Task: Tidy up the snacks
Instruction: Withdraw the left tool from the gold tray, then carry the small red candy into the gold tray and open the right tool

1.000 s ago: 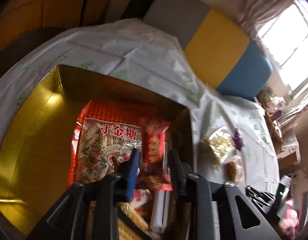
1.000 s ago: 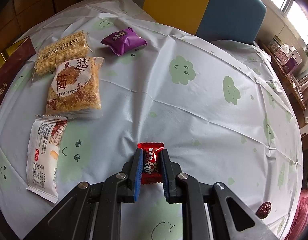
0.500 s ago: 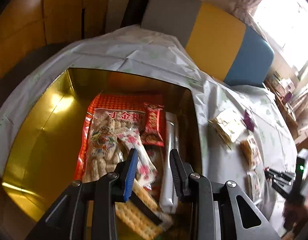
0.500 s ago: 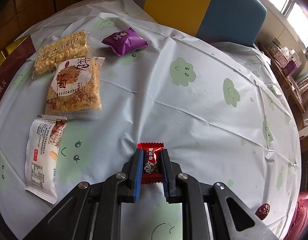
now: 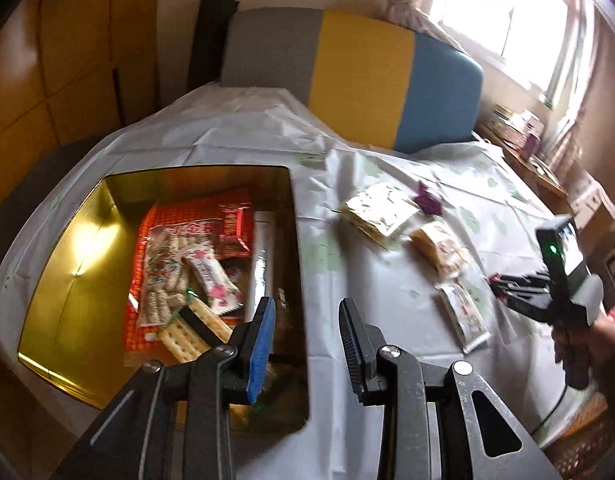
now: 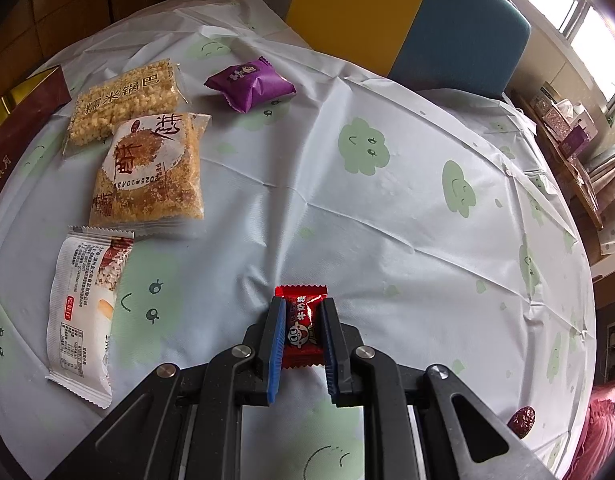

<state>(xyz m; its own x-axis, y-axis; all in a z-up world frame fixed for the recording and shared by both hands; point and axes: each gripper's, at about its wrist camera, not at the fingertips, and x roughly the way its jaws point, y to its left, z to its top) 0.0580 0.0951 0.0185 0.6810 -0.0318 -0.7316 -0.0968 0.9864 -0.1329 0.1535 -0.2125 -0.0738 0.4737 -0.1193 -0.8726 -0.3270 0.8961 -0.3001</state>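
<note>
Left tongs (image 5: pixel 305 320) swung off the gold box (image 5: pixel 59 280); right tongs (image 6: pixel 301 332) grip "牛奶糖" candy (image 6: pixel 302 320).

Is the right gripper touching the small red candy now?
Touching. In the right wrist view, both pads of the right gripper press against the sides of the red candy, with no gap on either side.

Red candy (image 6: pixel 303 326), purple packet (image 6: pixel 251 85), gold box (image 5: pixel 67 280), white tablecloth (image 6: pixel 387 220) with green clouds.
</note>
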